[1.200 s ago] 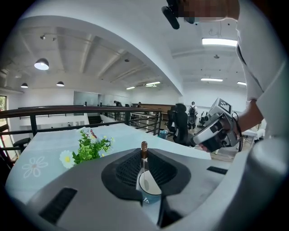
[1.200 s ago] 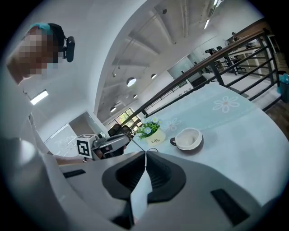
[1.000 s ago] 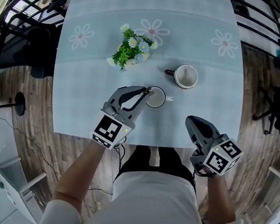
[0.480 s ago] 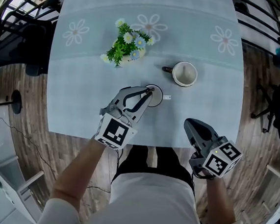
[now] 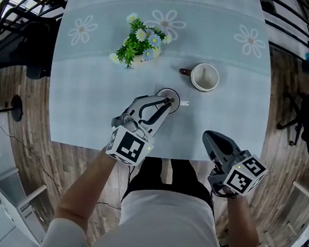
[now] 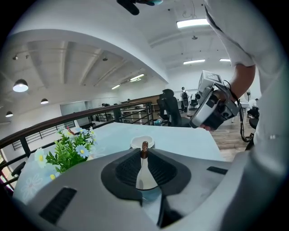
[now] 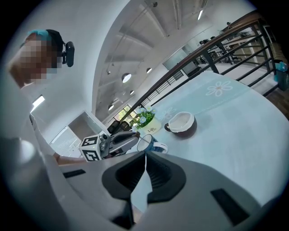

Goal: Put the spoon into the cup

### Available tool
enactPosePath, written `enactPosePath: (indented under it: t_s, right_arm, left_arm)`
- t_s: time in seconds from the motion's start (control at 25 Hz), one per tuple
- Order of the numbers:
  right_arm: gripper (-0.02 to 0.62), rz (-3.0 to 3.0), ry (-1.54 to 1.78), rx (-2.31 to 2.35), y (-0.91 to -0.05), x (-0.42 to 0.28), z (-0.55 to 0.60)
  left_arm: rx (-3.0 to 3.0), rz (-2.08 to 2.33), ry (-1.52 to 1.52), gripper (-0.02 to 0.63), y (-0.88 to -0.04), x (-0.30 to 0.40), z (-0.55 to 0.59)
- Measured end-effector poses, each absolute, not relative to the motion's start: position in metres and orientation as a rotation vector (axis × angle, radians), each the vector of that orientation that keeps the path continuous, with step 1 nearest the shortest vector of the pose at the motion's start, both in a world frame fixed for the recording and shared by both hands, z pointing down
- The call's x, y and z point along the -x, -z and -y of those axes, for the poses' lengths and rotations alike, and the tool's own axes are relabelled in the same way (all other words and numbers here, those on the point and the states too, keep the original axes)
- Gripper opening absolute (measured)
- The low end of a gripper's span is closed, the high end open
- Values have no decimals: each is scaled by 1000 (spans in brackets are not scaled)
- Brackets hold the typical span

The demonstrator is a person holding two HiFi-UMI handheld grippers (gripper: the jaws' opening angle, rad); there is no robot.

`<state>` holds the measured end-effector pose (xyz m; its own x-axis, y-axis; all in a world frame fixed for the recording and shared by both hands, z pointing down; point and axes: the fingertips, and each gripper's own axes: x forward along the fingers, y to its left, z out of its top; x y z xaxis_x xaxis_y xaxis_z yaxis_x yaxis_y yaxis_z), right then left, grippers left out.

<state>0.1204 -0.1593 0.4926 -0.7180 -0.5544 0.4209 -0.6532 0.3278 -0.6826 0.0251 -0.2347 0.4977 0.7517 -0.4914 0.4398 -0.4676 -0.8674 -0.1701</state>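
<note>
Pale tablecloth (image 5: 85,108) carries a cup (image 5: 174,96) midway along the table's front edge. Left gripper (image 5: 167,101) is clamped on the spoon (image 6: 144,169) at the cup's rim. Right gripper (image 5: 208,136), by the front edge, has its jaws together on nothing.

Matt cloth tablecloth (image 5: 91,103), glossy ceramic mug (image 5: 205,77), wood-plank floor (image 5: 32,152), matt grey plastic left tool (image 5: 166,101)
</note>
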Motion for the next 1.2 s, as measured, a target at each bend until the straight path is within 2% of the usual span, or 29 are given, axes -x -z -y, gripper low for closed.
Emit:
enactPosePath:
  t_s: [1.2]
  right_arm:
    - [25,2448,-1384,-1090,-504,-112,140]
  left_arm:
    - [3053,-759,816,74,-526,-20,190]
